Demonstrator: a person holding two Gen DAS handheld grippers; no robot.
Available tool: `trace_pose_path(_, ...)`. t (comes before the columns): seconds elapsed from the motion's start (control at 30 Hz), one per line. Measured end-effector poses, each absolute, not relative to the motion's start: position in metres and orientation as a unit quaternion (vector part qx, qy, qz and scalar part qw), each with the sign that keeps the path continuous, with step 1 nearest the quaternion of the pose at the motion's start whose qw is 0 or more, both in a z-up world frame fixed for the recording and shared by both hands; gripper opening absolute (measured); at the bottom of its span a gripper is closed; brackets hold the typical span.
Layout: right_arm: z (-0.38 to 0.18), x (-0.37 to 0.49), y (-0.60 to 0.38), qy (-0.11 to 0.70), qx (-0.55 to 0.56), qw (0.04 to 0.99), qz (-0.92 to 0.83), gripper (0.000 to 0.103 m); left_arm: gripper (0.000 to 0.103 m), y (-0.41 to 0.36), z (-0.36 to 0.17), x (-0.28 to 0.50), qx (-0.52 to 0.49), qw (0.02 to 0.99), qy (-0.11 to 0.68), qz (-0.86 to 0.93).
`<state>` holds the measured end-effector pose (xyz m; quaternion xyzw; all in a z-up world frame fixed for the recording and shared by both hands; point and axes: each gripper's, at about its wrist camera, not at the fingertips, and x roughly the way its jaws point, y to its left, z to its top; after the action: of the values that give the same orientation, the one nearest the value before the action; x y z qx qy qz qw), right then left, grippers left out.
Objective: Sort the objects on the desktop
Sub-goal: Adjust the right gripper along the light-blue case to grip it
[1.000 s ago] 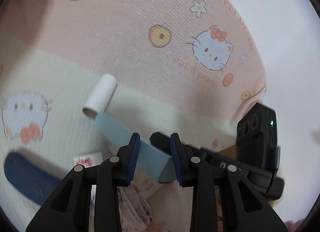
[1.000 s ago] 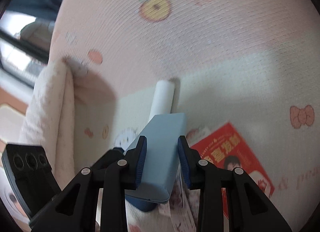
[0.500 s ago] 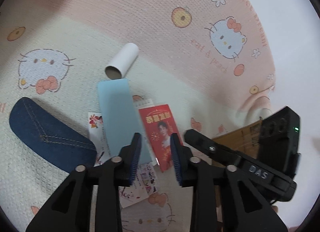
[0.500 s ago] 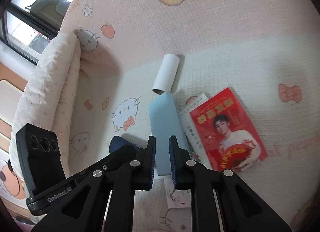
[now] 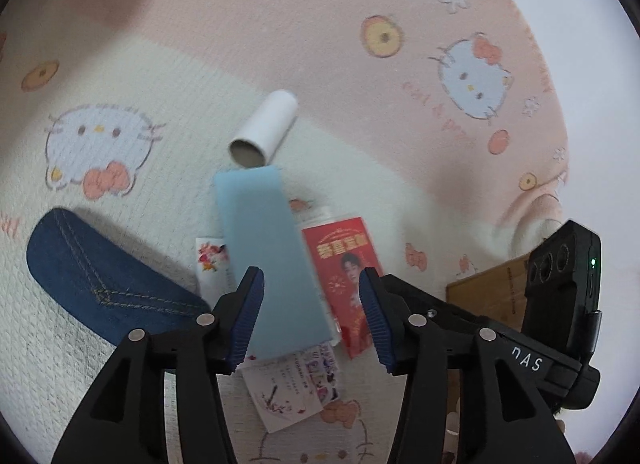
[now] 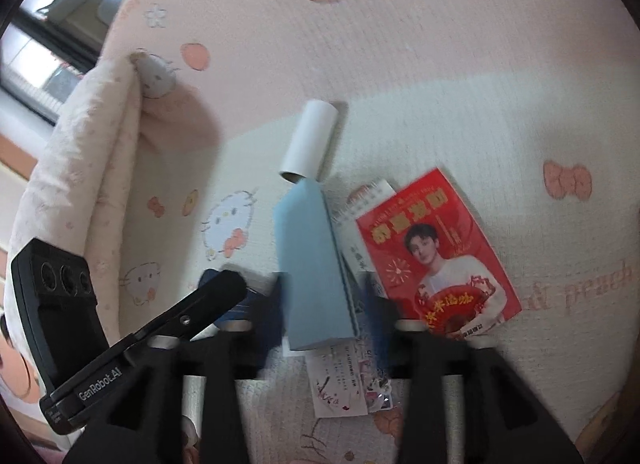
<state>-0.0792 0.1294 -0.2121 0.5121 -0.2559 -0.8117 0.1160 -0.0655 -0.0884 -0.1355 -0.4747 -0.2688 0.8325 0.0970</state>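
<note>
A light blue box point(image 5: 272, 264) lies flat on the patterned blanket, on top of some cards. My left gripper point(image 5: 311, 280) hovers over its near end with jaws opening; the pads stand clear of it. My right gripper point(image 6: 326, 296) is blurred, its jaws also opening, with the blue box point(image 6: 312, 264) seen between them and untouched. A white cardboard tube point(image 5: 264, 127) lies just beyond the box. To the right of the box lies a red photo card point(image 5: 348, 272). A denim case point(image 5: 104, 284) lies to the left. Sticker cards point(image 5: 296, 388) poke out beneath the box.
The blanket point(image 5: 200, 63) is pink at the far side and cream nearer. A brown cardboard piece point(image 5: 484, 296) sits at the right, behind the other gripper's body point(image 5: 560, 284). A folded pale cloth point(image 6: 80, 167) rises along the left edge in the right wrist view.
Both grippers had the blue box between their fingers; it now lies on the blanket. The right jaws went nearly shut and have since spread. The left jaws have widened.
</note>
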Motion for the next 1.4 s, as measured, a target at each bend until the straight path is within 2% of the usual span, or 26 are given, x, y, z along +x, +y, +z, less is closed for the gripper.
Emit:
trace_pose_path(0.23, -0.224, -0.083, 0.123, -0.235, 0.533, 0.092, -0.808, 0.055, 0.053, -0.107, -0.160, -0.064, -0.484, 0.072, -0.274, 0.828)
trace_pose_path(0.27, -0.224, -0.083, 0.121, -0.230, 0.532, 0.092, -0.810, 0.055, 0.051, -0.111, -0.164, -0.064, -0.484, 0.069, -0.284, 0.825)
trace_pose_path(0.3, -0.223, -0.083, 0.118, -0.224, 0.531, 0.095, -0.812, 0.055, 0.045, -0.114, -0.166, -0.065, -0.485, 0.068, -0.292, 0.822)
trace_pose_path(0.33, -0.223, -0.084, 0.115, -0.219, 0.530, 0.097, -0.814, 0.052, 0.040, -0.116, -0.170, -0.065, -0.488, 0.067, -0.298, 0.817)
trace_pose_path(0.37, -0.221, -0.083, 0.112, -0.212, 0.525, 0.099, -0.818, 0.046, 0.029, -0.117, -0.174, -0.067, -0.493, 0.065, -0.299, 0.815)
trace_pose_path(0.43, -0.220, -0.083, 0.106, -0.197, 0.521, 0.091, -0.825, 0.016, 0.021, -0.118, -0.180, -0.069, -0.499, 0.057, -0.299, 0.811)
trace_pose_path(0.47, -0.219, -0.083, 0.103, -0.188, 0.517, 0.088, -0.830, 0.014, 0.017, -0.119, -0.183, -0.070, -0.500, 0.053, -0.299, 0.811)
trace_pose_path(0.6, -0.221, -0.084, 0.091, -0.169, 0.514, 0.110, -0.834, 0.013, 0.012, -0.119, -0.193, -0.072, -0.505, 0.044, -0.304, 0.807)
trace_pose_path(0.73, -0.229, -0.085, 0.080, -0.163, 0.525, 0.125, -0.826, 0.013, 0.012, -0.117, -0.192, -0.071, -0.504, 0.041, -0.288, 0.813)
trace_pose_path(1.07, -0.245, -0.089, 0.083, -0.150, 0.541, 0.089, -0.823, 0.013, 0.010, -0.110, -0.195, -0.082, -0.521, 0.050, -0.249, 0.815)
trace_pose_path(1.2, -0.244, -0.088, 0.076, -0.120, 0.535, 0.086, -0.832, 0.013, 0.010, -0.114, -0.198, -0.082, -0.521, 0.055, -0.263, 0.810)
trace_pose_path(1.4, -0.244, -0.091, 0.084, -0.132, 0.541, 0.080, -0.827, 0.013, 0.008, -0.112, -0.194, -0.081, -0.515, 0.068, -0.290, 0.803)
